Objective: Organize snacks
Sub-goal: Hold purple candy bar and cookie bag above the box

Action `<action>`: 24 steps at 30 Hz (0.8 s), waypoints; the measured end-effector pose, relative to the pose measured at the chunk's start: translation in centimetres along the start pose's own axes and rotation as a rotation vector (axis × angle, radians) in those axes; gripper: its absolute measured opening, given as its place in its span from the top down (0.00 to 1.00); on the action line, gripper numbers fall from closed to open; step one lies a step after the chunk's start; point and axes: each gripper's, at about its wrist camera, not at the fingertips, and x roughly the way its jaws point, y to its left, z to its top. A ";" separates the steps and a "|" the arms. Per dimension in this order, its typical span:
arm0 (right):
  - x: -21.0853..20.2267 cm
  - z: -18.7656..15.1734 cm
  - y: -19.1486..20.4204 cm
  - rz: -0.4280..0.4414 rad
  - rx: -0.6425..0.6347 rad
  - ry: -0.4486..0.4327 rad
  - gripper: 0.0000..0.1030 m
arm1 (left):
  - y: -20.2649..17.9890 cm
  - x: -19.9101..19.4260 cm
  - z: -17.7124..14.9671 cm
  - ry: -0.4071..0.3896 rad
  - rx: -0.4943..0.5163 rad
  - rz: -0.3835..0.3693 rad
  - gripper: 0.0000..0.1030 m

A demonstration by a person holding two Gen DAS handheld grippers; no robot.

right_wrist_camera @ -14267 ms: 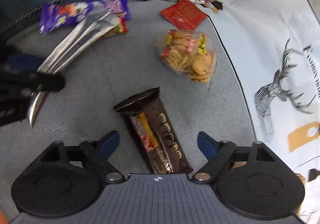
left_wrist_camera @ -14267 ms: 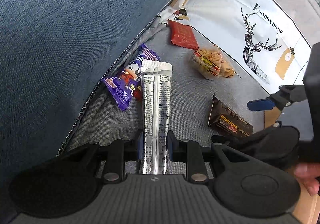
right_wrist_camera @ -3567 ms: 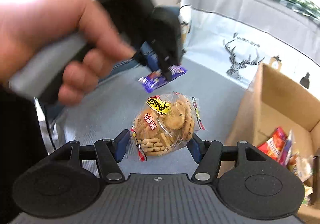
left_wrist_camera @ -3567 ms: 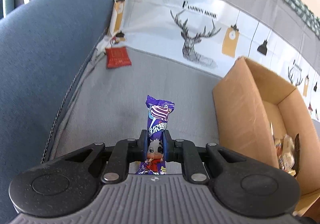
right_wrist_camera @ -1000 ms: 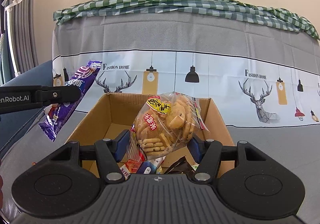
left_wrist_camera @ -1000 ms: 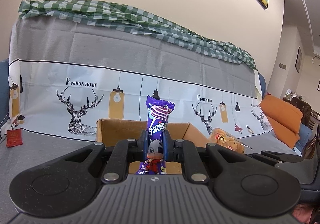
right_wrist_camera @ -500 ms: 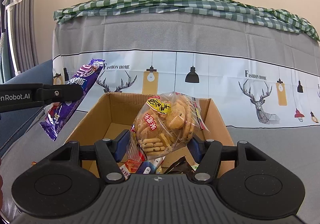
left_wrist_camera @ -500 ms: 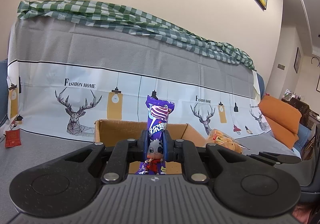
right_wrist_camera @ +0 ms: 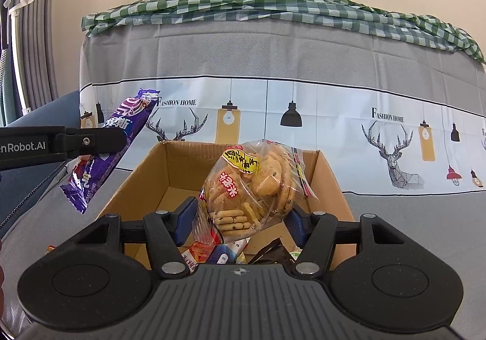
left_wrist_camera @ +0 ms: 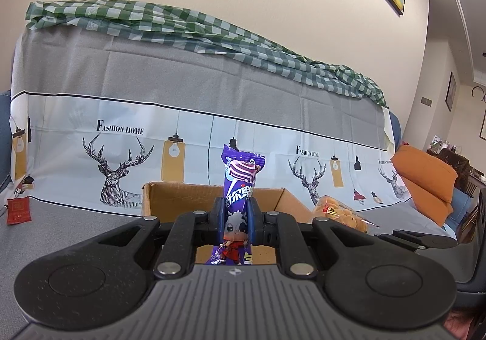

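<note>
My left gripper (left_wrist_camera: 236, 220) is shut on a purple candy bar wrapper (left_wrist_camera: 240, 185) and holds it upright in front of an open cardboard box (left_wrist_camera: 182, 194). In the right wrist view the same purple wrapper (right_wrist_camera: 106, 151) hangs left of the box (right_wrist_camera: 329, 176). My right gripper (right_wrist_camera: 240, 221) is shut on a clear bag of cookies (right_wrist_camera: 255, 185) held above the box's near end. Several snack packets (right_wrist_camera: 212, 253) lie inside the box. The cookie bag also shows in the left wrist view (left_wrist_camera: 340, 212).
The box stands on a grey sofa seat (right_wrist_camera: 425, 233). A deer-print cover (left_wrist_camera: 121, 157) drapes the backrest. A red packet (left_wrist_camera: 18, 211) lies on the seat at far left. An orange cushion (left_wrist_camera: 425, 176) sits at the right.
Both grippers have held almost still over the box in the last second; the purple wrapper has drifted slightly toward the box. Earlier, both snacks were lifted from the seat.
</note>
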 end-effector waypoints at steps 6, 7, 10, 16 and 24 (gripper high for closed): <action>0.0 0.0 0.0 0.000 0.000 -0.001 0.39 | 0.0 0.0 0.0 0.000 0.001 0.001 0.85; 0.0 0.0 0.0 0.000 0.000 0.000 0.39 | -0.1 0.0 0.0 0.001 0.001 0.001 0.85; 0.0 0.0 0.0 0.000 0.000 -0.001 0.39 | -0.2 0.0 0.0 0.000 0.001 0.000 0.85; 0.0 0.0 -0.2 0.000 0.001 -0.002 0.39 | -0.4 0.1 0.0 0.000 0.003 -0.002 0.85; 0.0 -0.1 -0.2 0.002 0.000 -0.001 0.38 | -0.8 0.3 0.0 0.003 0.005 -0.007 0.85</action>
